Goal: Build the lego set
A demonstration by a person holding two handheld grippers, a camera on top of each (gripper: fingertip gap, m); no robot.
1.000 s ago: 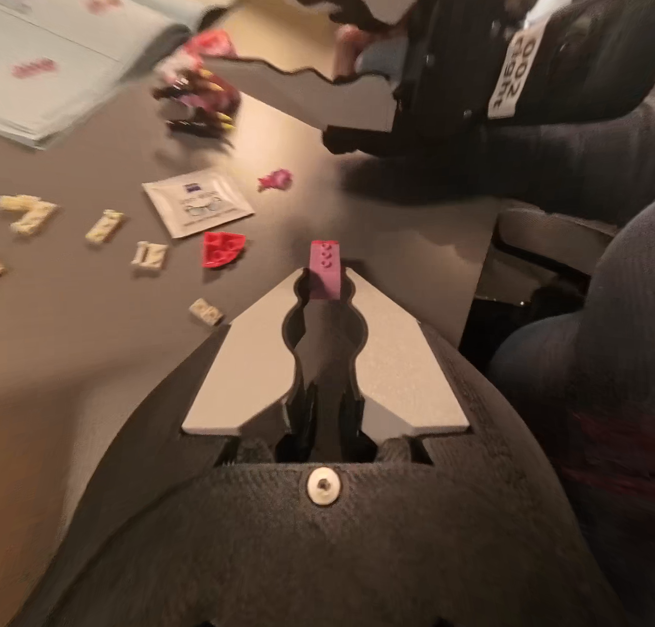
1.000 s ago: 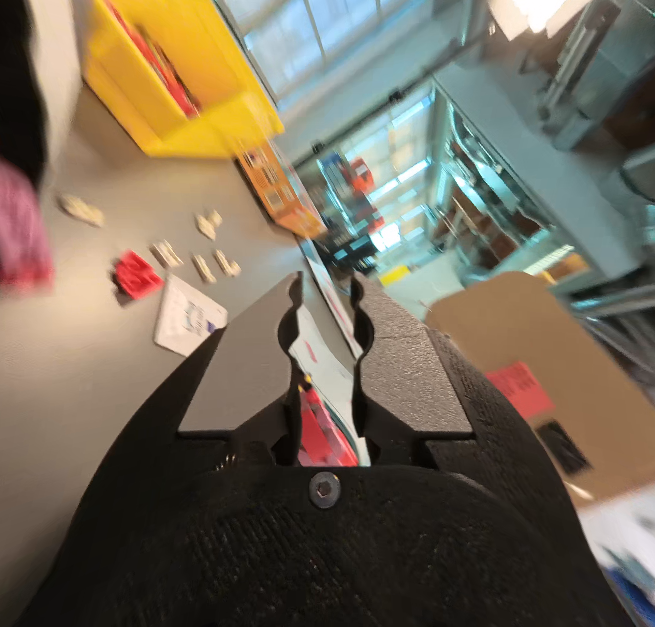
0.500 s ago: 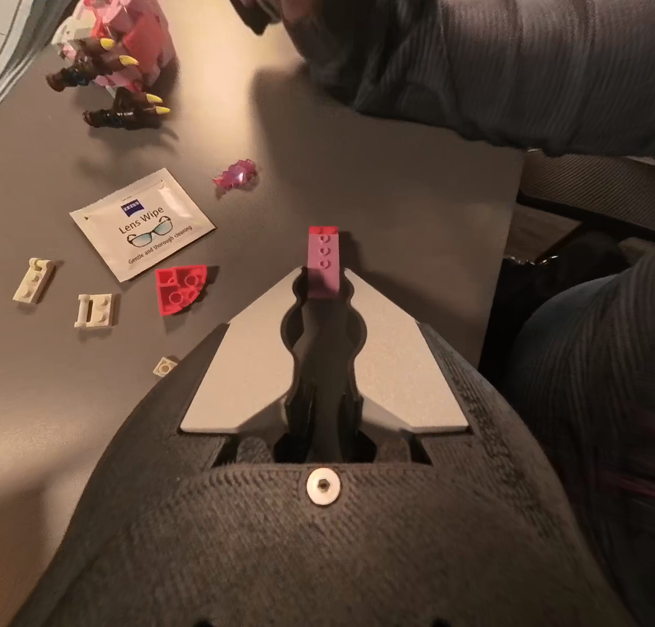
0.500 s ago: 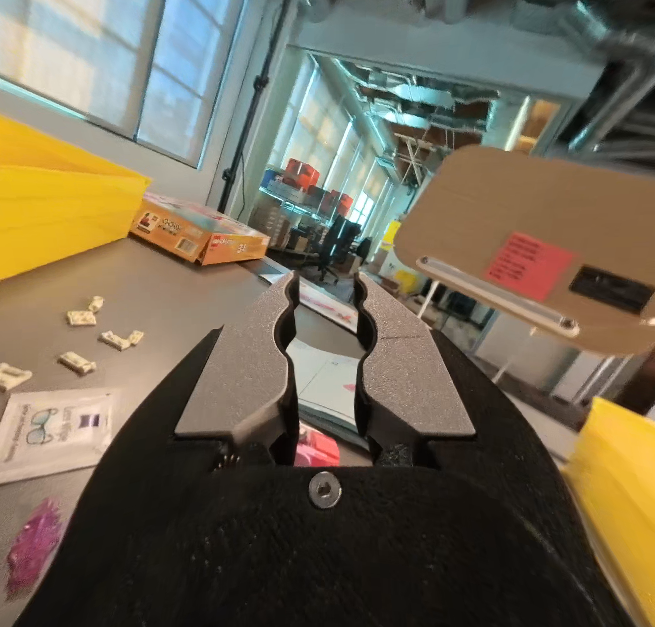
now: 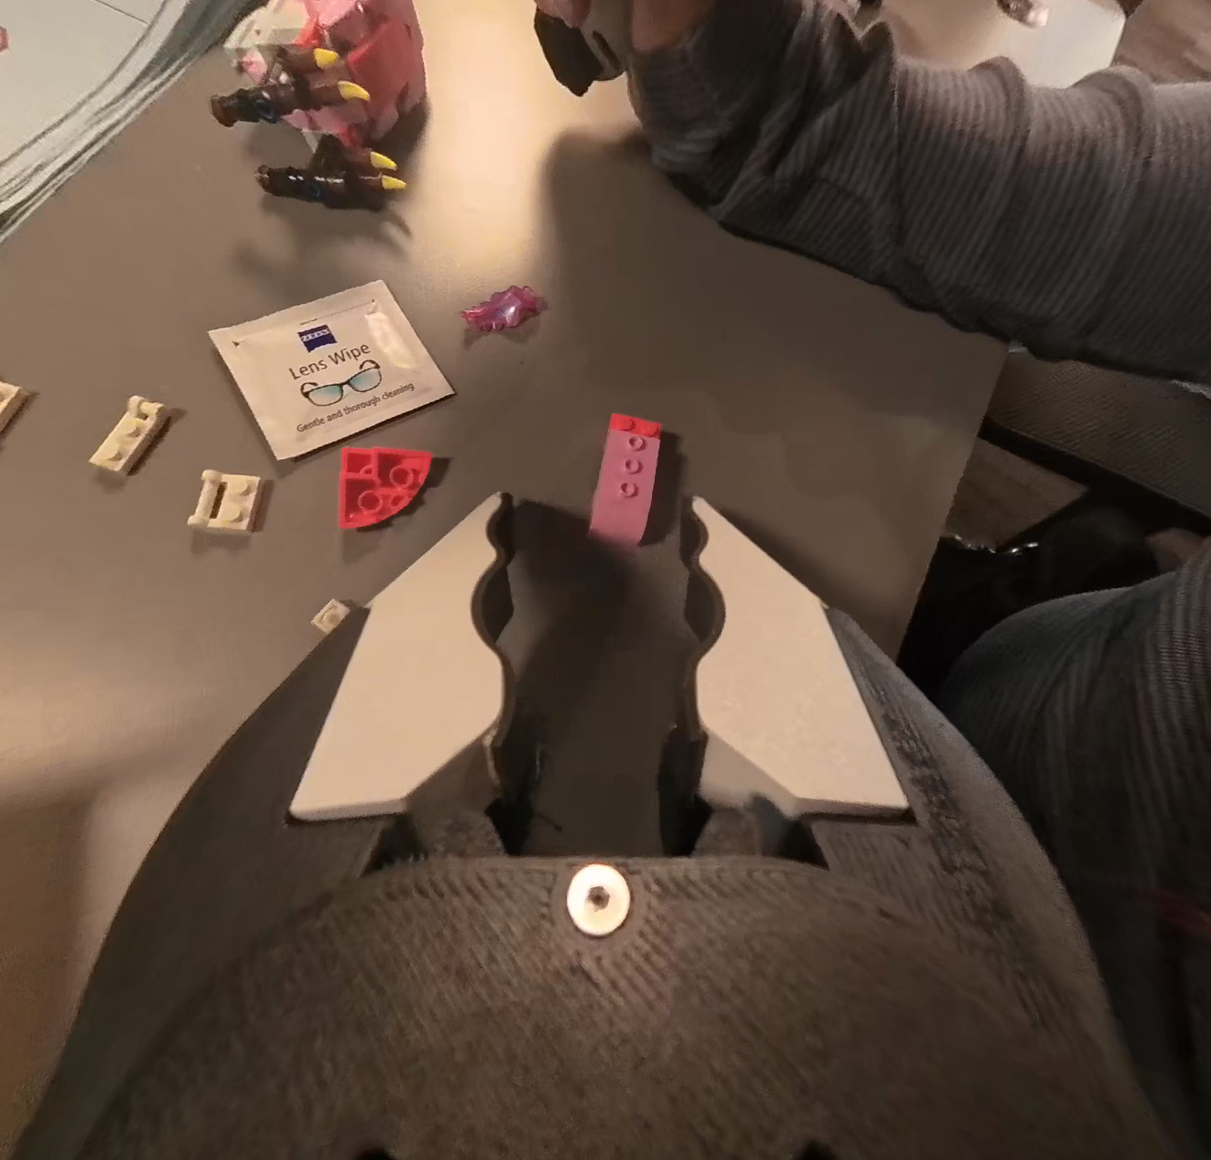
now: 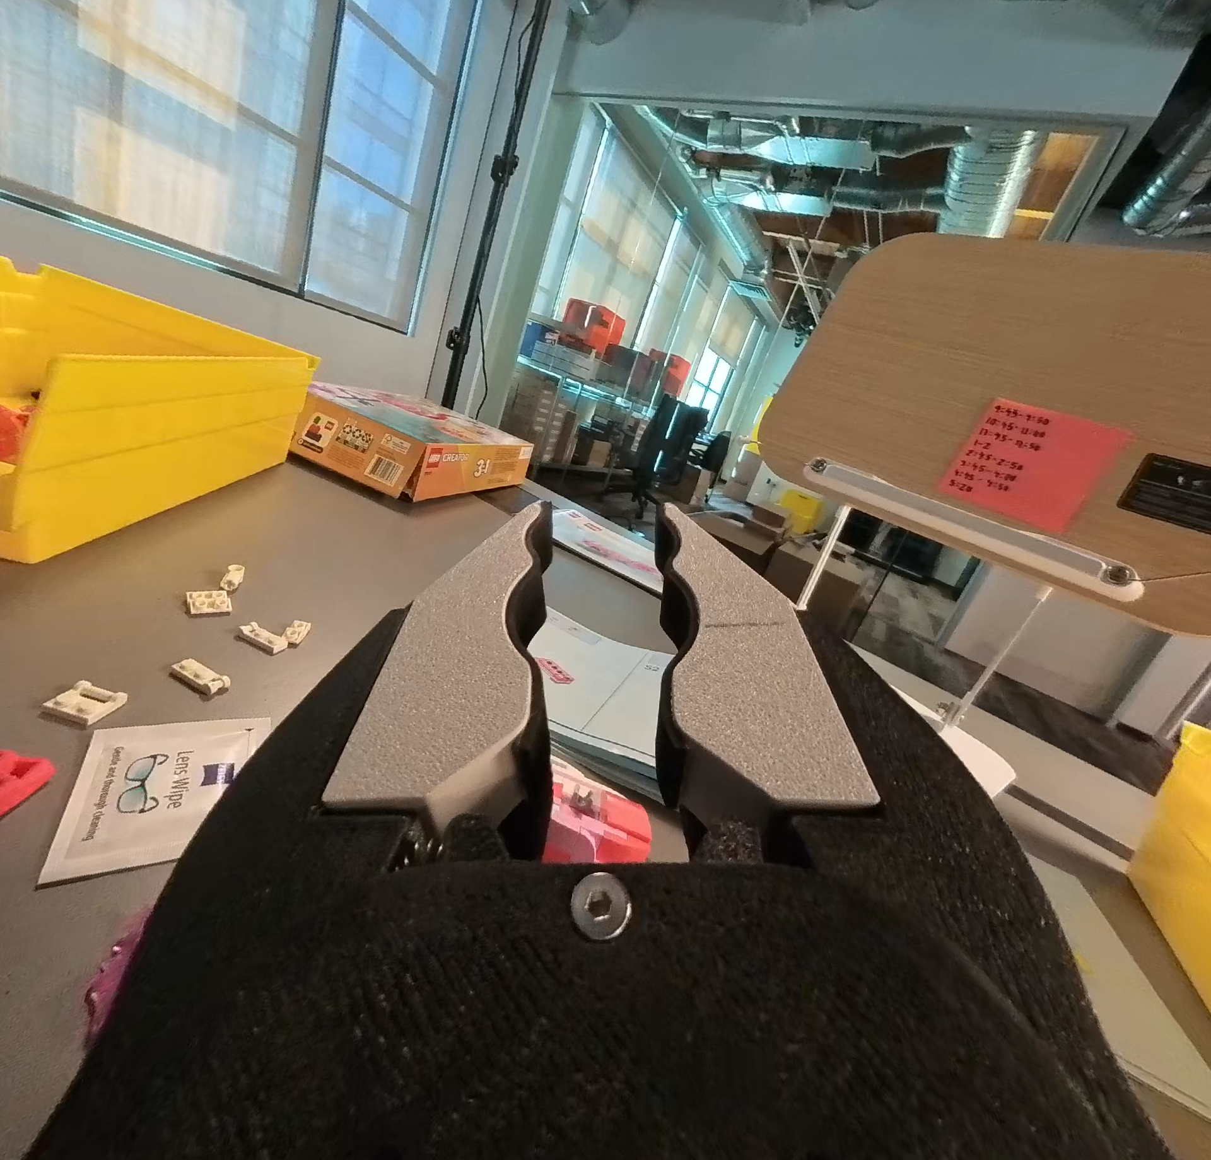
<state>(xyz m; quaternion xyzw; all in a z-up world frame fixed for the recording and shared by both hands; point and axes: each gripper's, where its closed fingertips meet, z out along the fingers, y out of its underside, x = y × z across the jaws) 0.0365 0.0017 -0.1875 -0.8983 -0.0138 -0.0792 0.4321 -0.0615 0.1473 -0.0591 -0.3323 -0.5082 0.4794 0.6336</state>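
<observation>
My left gripper (image 5: 599, 503) is open wide over the dark table (image 5: 753, 355). A lilac brick with a red plate at its far end (image 5: 626, 480) lies on the table just past the fingertips, touching neither pad. A red quarter-round plate (image 5: 380, 486) lies to its left. The pink and red model with brown clawed legs (image 5: 341, 47) stands at the far left. My right gripper (image 6: 603, 509) is open with nothing between its fingertips. A pink and red piece of the model (image 6: 593, 827) shows below, through the gap near the finger bases.
A lens wipe sachet (image 5: 331, 368), cream hinge plates (image 5: 226, 499) and a clear pink piece (image 5: 503, 308) lie on the table. A grey sleeve (image 5: 917, 178) reaches across. The booklet (image 6: 603, 689), yellow bins (image 6: 151, 434), an orange box (image 6: 406, 453) and a wooden board on a stand (image 6: 1016, 407) are ahead. Spacing between my two grippers at the tips: around 20 cm. To reach the lens wipe sachet (image 5: 331, 368) in a straight line is about 7 cm for my left fingers, about 15 cm for my right. My right wrist view (image 6: 169, 774) looks at it from another angle.
My left jaws opened and let go of the lilac brick, which now lies on the table. The right gripper swung to a level view over the booklet, its fingers still apart.
</observation>
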